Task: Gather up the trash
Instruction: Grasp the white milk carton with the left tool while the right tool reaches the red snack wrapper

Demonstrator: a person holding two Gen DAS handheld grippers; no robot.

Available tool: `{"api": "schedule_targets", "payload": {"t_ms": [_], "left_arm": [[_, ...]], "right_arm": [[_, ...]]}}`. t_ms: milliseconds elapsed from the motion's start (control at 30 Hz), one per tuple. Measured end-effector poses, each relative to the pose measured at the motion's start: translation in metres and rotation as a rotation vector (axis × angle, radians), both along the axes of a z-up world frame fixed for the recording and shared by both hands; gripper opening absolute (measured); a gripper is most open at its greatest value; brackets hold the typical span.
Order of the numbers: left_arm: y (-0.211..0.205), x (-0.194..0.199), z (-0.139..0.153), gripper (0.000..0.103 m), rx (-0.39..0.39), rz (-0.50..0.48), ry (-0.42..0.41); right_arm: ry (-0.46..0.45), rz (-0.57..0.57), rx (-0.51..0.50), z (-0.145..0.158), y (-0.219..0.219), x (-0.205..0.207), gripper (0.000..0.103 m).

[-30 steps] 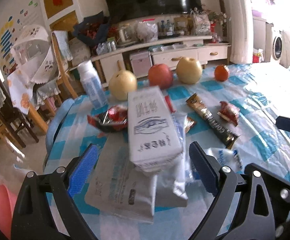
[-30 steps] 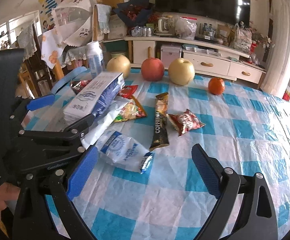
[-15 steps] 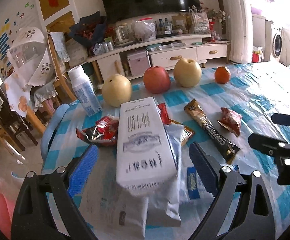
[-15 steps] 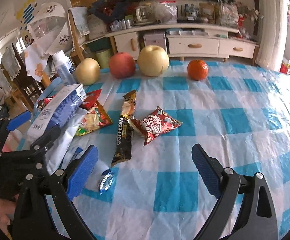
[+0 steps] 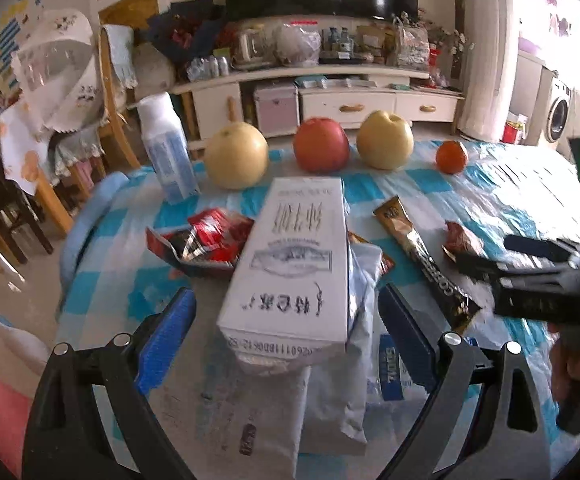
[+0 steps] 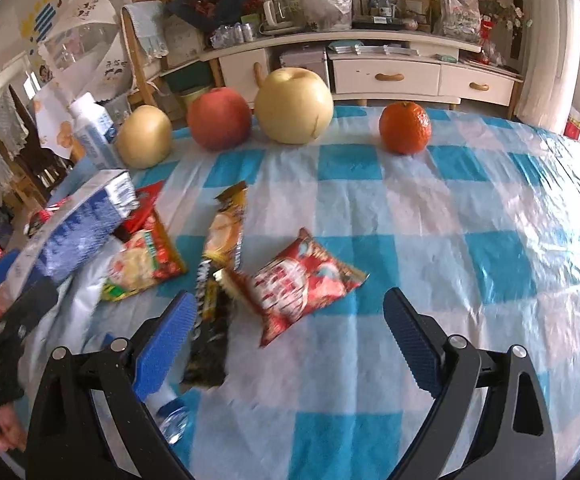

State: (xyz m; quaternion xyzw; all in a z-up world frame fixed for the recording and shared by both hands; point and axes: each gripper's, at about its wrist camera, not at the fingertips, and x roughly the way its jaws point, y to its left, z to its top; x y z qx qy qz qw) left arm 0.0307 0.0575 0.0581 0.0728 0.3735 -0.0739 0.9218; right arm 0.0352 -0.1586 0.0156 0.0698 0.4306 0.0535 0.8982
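Both claws are released: the right claw (image 6: 286, 338) frames the red wrapper (image 6: 298, 284) for pickup, the left claw (image 5: 286, 334) straddles the carton (image 5: 294, 268).

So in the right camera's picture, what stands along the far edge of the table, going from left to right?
White bottle → small yellow pear → red apple → large yellow pear → orange.

Black tool (image 6: 286, 340) frames, blue ribbed pads (image 6: 410, 344), silver screws
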Motion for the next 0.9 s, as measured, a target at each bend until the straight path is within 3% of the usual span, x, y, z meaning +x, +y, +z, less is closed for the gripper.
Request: {"api": "schedule_targets", "payload": {"t_ms": [100,267,333,533,667,800,900], "left_arm": [[0.001,0.005,-0.005,0.093,0.013,0.009,0.013],[0.011,0.007,0.005,0.093,-0.075,0.017,-0.014],[0.011,0.009,0.006,0.093,-0.077,0.010,-0.027],[0.008,0.015,-0.004,0.093,-0.082,-0.004,-0.001],[0.006,0.014,-0.005,0.071,-0.086,-0.014,0.006],[0.008,0.014,-0.006,0.070,-0.086,-0.003,0.008],[0.010,0.013,-0.005,0.070,-0.091,0.005,0.012]], "right_arm": [[0.012,0.008,0.006,-0.005,-0.003,0.008,0.094],[0.015,0.037,-0.005,-0.010,0.000,0.017,0.094],[0.011,0.047,-0.010,-0.011,0.002,0.017,0.092],[-0.004,0.076,-0.052,-0.011,0.009,0.014,0.076],[-0.011,0.078,-0.052,-0.010,0.007,0.011,0.064],[-0.014,0.095,-0.042,-0.007,0.007,0.007,0.051],[-0.015,0.107,-0.053,-0.007,0.008,0.004,0.050]]}}
